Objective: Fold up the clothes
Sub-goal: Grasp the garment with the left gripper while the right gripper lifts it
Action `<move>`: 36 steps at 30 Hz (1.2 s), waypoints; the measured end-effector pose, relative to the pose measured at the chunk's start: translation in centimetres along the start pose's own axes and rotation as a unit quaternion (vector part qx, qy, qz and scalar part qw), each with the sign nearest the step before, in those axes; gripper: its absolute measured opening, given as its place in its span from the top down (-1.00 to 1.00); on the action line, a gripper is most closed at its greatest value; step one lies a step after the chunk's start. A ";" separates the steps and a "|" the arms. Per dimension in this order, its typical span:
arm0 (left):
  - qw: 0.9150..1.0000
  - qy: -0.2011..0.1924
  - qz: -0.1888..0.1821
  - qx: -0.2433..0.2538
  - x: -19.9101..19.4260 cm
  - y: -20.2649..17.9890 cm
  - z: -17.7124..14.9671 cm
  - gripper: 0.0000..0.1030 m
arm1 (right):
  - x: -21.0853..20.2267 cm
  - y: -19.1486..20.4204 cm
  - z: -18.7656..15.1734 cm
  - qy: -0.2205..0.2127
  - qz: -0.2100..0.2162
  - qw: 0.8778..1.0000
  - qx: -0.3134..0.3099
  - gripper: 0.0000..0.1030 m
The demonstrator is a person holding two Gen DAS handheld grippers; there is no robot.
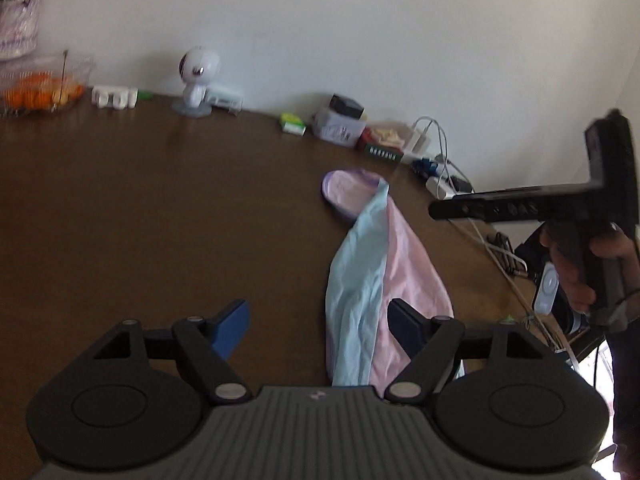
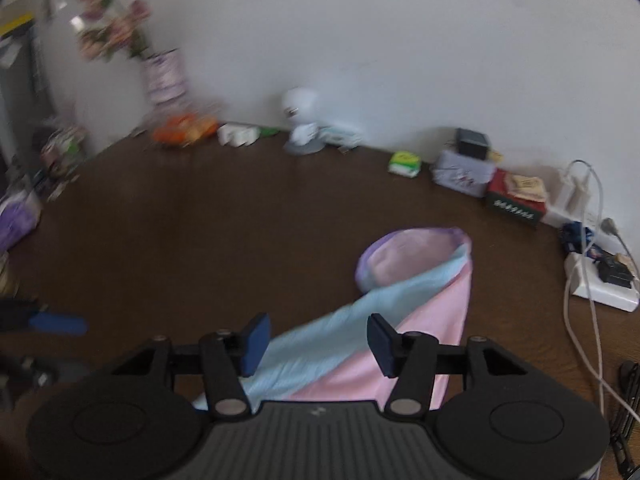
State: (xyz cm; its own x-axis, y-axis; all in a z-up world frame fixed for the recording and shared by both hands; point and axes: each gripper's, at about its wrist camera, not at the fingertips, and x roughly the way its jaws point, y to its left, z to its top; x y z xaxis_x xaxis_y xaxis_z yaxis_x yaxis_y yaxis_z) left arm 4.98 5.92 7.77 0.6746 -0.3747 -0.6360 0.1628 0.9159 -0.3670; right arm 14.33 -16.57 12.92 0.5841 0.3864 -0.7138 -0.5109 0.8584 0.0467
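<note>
A pastel garment (image 1: 372, 280), blue and pink with a lilac band at its far end, lies stretched out on the brown table (image 1: 140, 208), toward its right edge where cables run. The left gripper (image 1: 320, 328) hangs above its near end, jaws wide, nothing clamped. The right gripper (image 2: 316, 346) stands half open over the cloth, gripping nothing.

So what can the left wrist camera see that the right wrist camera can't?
Only the left wrist view shows the person's hand holding the right gripper from outside. Only the right wrist view shows the pink flowers and purple bag. Both show the pink and blue garment on the brown table, and the white toy figure.
</note>
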 end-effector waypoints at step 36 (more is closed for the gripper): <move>0.969 -0.165 0.030 0.181 -7.7 -9.3 1.5 0.91 | -16.2 2.4 -9.0 -0.190 -0.197 0.961 -0.033 0.99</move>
State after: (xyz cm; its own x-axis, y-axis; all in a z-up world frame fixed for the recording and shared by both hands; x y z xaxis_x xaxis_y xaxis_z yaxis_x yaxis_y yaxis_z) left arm -0.66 0.51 17.12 0.8743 -0.3080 -0.3753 0.3185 0.9473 -0.0354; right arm -2.07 -23.82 18.31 0.9222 0.1424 -0.3594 -0.2347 0.9450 -0.2276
